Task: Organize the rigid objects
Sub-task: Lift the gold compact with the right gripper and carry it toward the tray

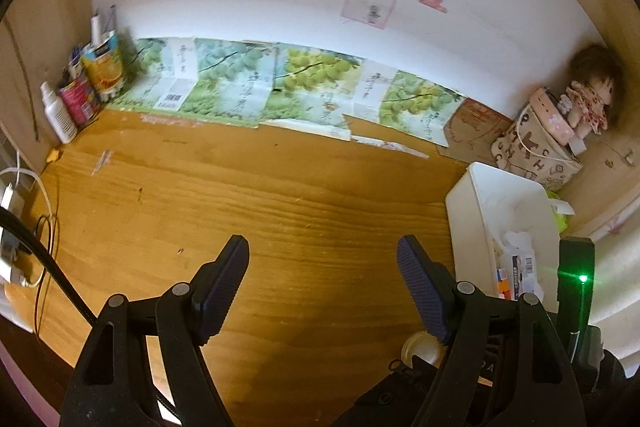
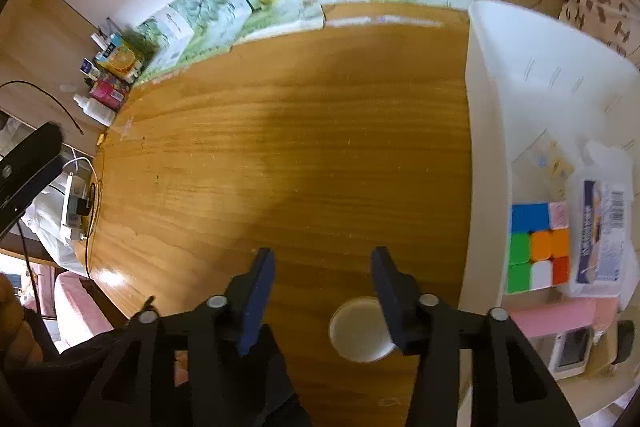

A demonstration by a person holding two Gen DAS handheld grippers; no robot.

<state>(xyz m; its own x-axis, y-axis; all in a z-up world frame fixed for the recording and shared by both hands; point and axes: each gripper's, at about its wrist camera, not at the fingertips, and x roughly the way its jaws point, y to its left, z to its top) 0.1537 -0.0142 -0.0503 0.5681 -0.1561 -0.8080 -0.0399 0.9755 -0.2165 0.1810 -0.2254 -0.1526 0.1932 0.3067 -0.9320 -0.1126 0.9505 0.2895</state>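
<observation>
Your multicoloured puzzle cube [image 2: 538, 247] and clear plastic box [image 2: 600, 239] already lie in the white plastic bin [image 2: 484, 131] at the frame's right. Only the round cream lid [image 2: 358, 331] remains on the wooden tabletop [image 2: 280, 147], low centre. Both your left hand-held gripper [image 1: 322, 267] and right hand-held gripper [image 2: 322, 281] are spread apart, empty.

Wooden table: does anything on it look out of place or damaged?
One round white lid lies alone on the wooden table, outside the white bin that holds the puzzle cube. The grape-printed cardboard along the wall is torn.
</observation>
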